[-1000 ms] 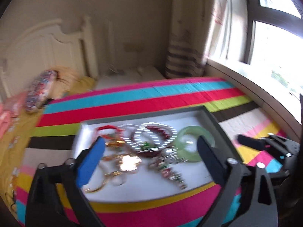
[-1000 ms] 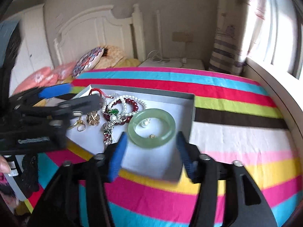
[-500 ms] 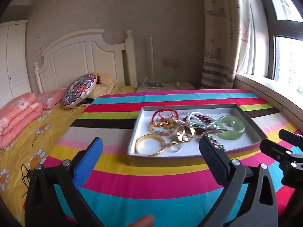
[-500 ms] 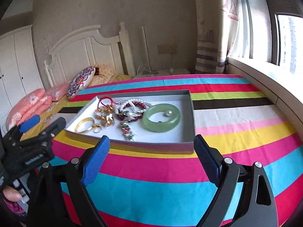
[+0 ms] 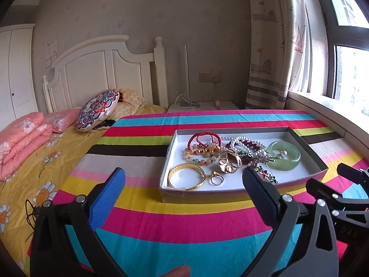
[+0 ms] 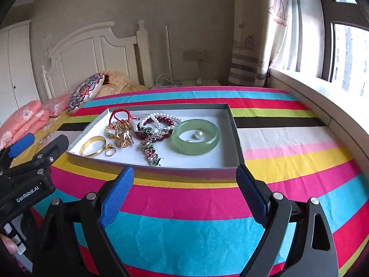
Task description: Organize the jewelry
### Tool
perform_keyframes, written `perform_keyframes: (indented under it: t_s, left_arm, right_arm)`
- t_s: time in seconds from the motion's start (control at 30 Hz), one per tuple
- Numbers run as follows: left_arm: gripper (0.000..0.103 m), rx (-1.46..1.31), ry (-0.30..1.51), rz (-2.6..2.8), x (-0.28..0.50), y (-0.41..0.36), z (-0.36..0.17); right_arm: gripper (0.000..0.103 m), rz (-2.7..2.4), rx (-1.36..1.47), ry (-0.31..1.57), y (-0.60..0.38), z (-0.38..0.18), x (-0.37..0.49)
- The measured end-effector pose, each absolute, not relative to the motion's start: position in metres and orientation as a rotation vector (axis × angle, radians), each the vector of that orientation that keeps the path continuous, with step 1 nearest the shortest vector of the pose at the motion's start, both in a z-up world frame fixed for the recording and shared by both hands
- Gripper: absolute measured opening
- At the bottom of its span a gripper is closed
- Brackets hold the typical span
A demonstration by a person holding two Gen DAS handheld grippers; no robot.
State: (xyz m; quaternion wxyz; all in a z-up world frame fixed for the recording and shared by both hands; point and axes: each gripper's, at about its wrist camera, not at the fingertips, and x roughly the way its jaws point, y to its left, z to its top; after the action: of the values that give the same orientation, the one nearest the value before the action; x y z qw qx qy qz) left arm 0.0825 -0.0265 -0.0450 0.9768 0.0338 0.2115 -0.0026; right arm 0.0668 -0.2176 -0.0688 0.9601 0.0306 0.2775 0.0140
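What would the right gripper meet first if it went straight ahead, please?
Probably the near wall of the tray, ahead of the open right gripper above the bedspread; depth is unclear.

We see a striped bedspread (image 5: 184, 226) beside a yellow sheet (image 5: 41, 161); behind it, a round cushion (image 5: 98, 110), white headboard (image 5: 101, 69), curtain (image 5: 274, 46) and window (image 5: 350, 69).

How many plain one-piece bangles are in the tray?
2. The gold bangle lies in the tray's near-left corner; the green jade bangle lies right of the tangled pile, which could hide others.
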Motion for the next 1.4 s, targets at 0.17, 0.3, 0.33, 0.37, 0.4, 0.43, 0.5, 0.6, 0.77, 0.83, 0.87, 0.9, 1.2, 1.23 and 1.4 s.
perform_keyframes:
  t_s: [0.17, 0.3, 0.33, 0.37, 0.4, 0.43, 0.5, 0.6, 0.77, 0.83, 0.87, 0.9, 1.2, 1.23, 1.4]
  left_arm:
    - [0.101, 0.066, 0.432, -0.005, 0.0834, -0.0261, -0.0451]
    - [0.101, 0.068, 0.434, -0.004, 0.0834, -0.027, -0.0451]
    - [0.101, 0.068, 0.435, -0.004, 0.0833, -0.0267, -0.0452]
    - [0.101, 0.068, 0.436, -0.005, 0.0833, -0.026, -0.0455]
    - [0.101, 0.068, 0.435, -0.004, 0.0833, -0.0262, -0.0455]
    - [0.101, 0.068, 0.435, -0.003, 0.0833, -0.0264, -0.0454]
    - [0.101, 0.068, 0.435, -0.004, 0.0833, -0.0265, -0.0454]
    - [0.101, 0.069, 0.434, -0.004, 0.0834, -0.0267, -0.0452]
    - [0.101, 0.074, 0.433, -0.008, 0.0835, -0.0271, -0.0473]
    - [0.101, 0.074, 0.433, -0.008, 0.0832, -0.0268, -0.0469]
    - [0.101, 0.074, 0.433, -0.007, 0.0832, -0.0268, -0.0468]
    - [0.101, 0.074, 0.432, -0.007, 0.0831, -0.0269, -0.0468]
    - [0.101, 0.075, 0.43, -0.01, 0.0826, -0.0268, -0.0469]
    - [0.101, 0.075, 0.43, -0.01, 0.0826, -0.0269, -0.047]
    - [0.101, 0.075, 0.43, -0.009, 0.0826, -0.0268, -0.0468]
  right_arm:
    - [0.086, 0.03, 0.046, 0.556, -0.2152, -0.0692, 0.065]
    - [0.086, 0.031, 0.046, 0.555, -0.2149, -0.0691, 0.065]
    - [0.086, 0.031, 0.044, 0.556, -0.2146, -0.0693, 0.0651]
    - [0.086, 0.032, 0.043, 0.556, -0.2146, -0.0692, 0.065]
    - [0.086, 0.032, 0.043, 0.556, -0.2145, -0.0691, 0.065]
    - [0.086, 0.032, 0.043, 0.556, -0.2146, -0.0689, 0.065]
    - [0.086, 0.032, 0.043, 0.555, -0.2145, -0.0689, 0.0649]
    - [0.086, 0.031, 0.039, 0.551, -0.2136, -0.0684, 0.0641]
    - [0.086, 0.032, 0.032, 0.55, -0.213, -0.0683, 0.0647]
    - [0.086, 0.033, 0.034, 0.551, -0.2129, -0.0684, 0.065]
    - [0.086, 0.033, 0.032, 0.55, -0.2126, -0.0684, 0.0648]
    - [0.086, 0.032, 0.031, 0.55, -0.2127, -0.0684, 0.0647]
    - [0.086, 0.032, 0.031, 0.549, -0.2128, -0.0684, 0.0648]
    - [0.086, 0.032, 0.031, 0.55, -0.2128, -0.0685, 0.065]
    - [0.086, 0.033, 0.032, 0.549, -0.2131, -0.0683, 0.0649]
